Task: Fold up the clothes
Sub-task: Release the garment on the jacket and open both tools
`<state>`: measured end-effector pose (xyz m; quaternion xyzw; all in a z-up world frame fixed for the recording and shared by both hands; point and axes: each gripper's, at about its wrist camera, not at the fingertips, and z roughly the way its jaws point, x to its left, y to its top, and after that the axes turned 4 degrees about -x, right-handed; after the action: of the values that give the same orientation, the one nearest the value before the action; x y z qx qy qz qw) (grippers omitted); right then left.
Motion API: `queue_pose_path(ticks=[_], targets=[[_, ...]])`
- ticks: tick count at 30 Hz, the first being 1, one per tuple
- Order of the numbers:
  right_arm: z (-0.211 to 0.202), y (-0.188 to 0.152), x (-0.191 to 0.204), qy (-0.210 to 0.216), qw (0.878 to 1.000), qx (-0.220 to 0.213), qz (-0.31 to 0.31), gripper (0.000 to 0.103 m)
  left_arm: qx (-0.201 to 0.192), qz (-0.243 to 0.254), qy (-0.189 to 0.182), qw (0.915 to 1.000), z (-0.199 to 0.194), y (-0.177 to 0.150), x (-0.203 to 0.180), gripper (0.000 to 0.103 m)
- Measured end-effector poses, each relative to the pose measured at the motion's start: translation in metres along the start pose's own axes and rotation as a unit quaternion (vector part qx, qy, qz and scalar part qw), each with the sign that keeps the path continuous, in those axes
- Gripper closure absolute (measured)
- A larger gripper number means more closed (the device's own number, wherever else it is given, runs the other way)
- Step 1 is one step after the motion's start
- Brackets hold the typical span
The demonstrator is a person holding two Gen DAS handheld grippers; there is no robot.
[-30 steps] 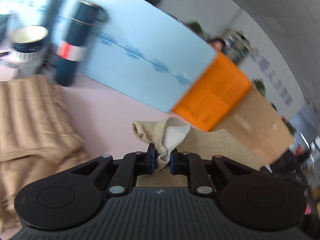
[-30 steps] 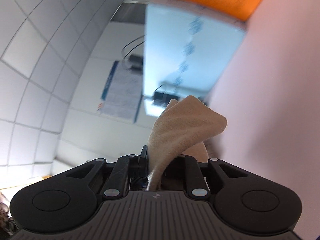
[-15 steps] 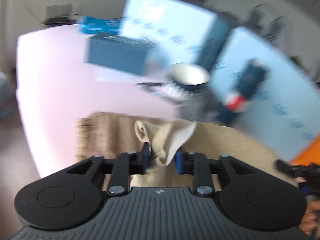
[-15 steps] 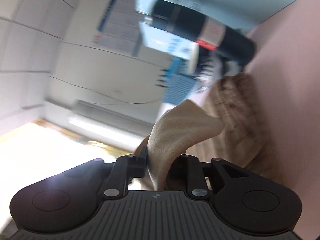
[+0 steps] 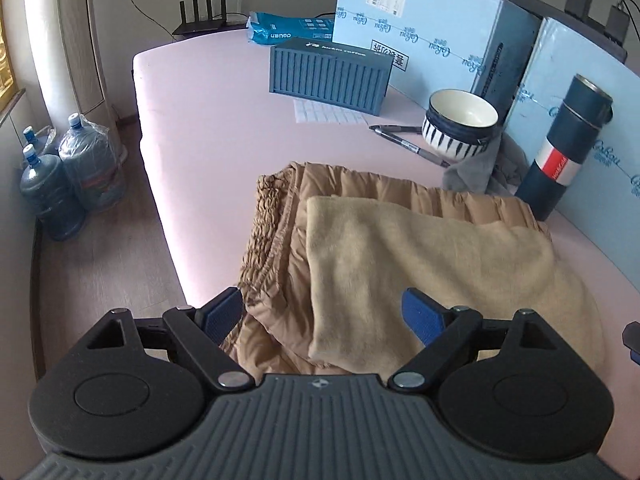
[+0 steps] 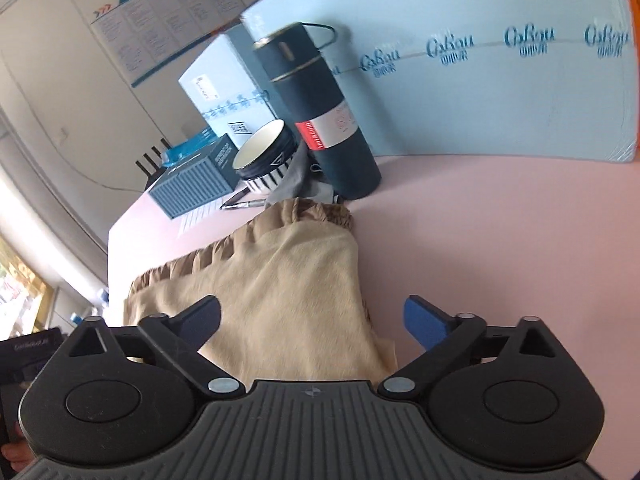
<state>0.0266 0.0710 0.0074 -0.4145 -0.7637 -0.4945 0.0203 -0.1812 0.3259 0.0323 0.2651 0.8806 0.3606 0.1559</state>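
A pale beige cloth (image 5: 420, 256) lies folded on top of a darker tan garment (image 5: 276, 216) with a gathered waistband, on the pink table (image 5: 208, 120). My left gripper (image 5: 324, 316) is open and empty just above the near edge of the pile. In the right wrist view the same beige cloth (image 6: 296, 280) lies over the tan garment (image 6: 208, 256). My right gripper (image 6: 312, 320) is open and empty, its left finger over the cloth and its right finger over bare table.
A dark blue flask (image 5: 568, 148), a striped bowl (image 5: 460, 124), pens (image 5: 404, 140) and a grey cloth (image 5: 480, 168) stand behind the pile. A blue container-shaped box (image 5: 328, 76) and light blue boards (image 5: 416, 36) lie further back. Water bottles (image 5: 68, 180) stand on the floor left of the table edge.
Both grippers were shut on corners of the beige cloth; they swung it over onto the tan garment and opened. The cloth now lies flat on the pile.
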Motion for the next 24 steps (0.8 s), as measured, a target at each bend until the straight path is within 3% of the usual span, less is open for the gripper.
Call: queue_pose_path(ticks=[7,14,24], targets=[[-0.029,-0.041,0.031,-0.036,0.993,0.013,-0.112,0.000,-0.006,0.042,0.005,0.9991,-0.013,-0.027,-0.041,0.017],[-0.049,-0.076,0.036,-0.007,0.991,0.040,-0.129,0.000,-0.026,0.079,0.043,0.9956,-0.026,-0.045,-0.071,0.016],[-0.063,-0.067,0.020,-0.005,0.991,0.033,-0.131,0.000,-0.011,0.065,0.057,0.9962,-0.029,-0.051,-0.089,0.014]])
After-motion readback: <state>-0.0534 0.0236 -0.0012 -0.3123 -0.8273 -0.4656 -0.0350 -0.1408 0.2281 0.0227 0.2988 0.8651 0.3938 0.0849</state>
